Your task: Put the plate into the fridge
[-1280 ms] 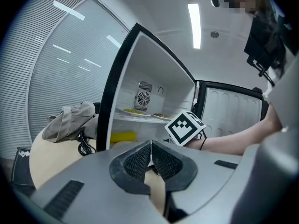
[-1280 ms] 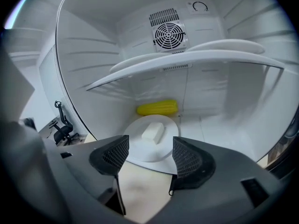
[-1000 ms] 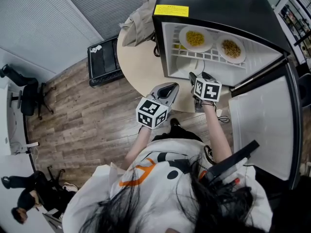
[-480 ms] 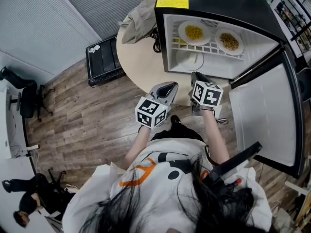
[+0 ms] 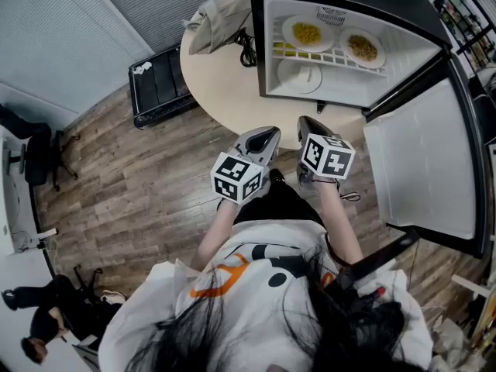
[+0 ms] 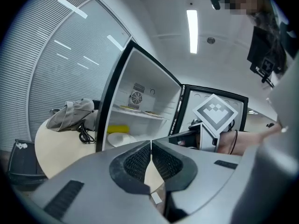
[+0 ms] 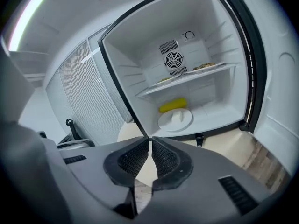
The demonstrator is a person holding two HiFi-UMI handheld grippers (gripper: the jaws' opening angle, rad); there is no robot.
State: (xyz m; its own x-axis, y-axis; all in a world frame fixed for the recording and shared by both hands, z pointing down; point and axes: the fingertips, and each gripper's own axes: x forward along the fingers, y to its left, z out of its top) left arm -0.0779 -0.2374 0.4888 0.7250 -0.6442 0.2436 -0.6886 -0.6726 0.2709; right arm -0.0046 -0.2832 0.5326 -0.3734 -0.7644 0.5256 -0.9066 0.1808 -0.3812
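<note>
The white plate [image 5: 298, 76] lies on the floor of the open fridge [image 5: 267, 53], below the wire shelf. It also shows in the left gripper view [image 6: 120, 139] and the right gripper view [image 7: 175, 119]. My right gripper [image 5: 306, 122] hangs in front of the fridge, over the table's near edge. Its jaws have just been closing and now stand shut [image 7: 150, 141] with nothing between them. My left gripper [image 5: 263, 138] is beside it on the left, also shut and empty [image 6: 151, 143]. Neither gripper touches the plate.
Two plates of food [image 5: 308, 32] [image 5: 362, 47] sit on the shelf, and a yellow item [image 7: 172, 105] lies behind the white plate. The fridge door [image 5: 422, 161] swings wide to the right. On the round table [image 5: 221, 95] lie a grey bag [image 5: 221, 6] and a black cable [image 5: 248, 49].
Both grippers have drawn back from the fridge toward the person. The right one was at the fridge opening and is now outside it, in front of the table edge.
</note>
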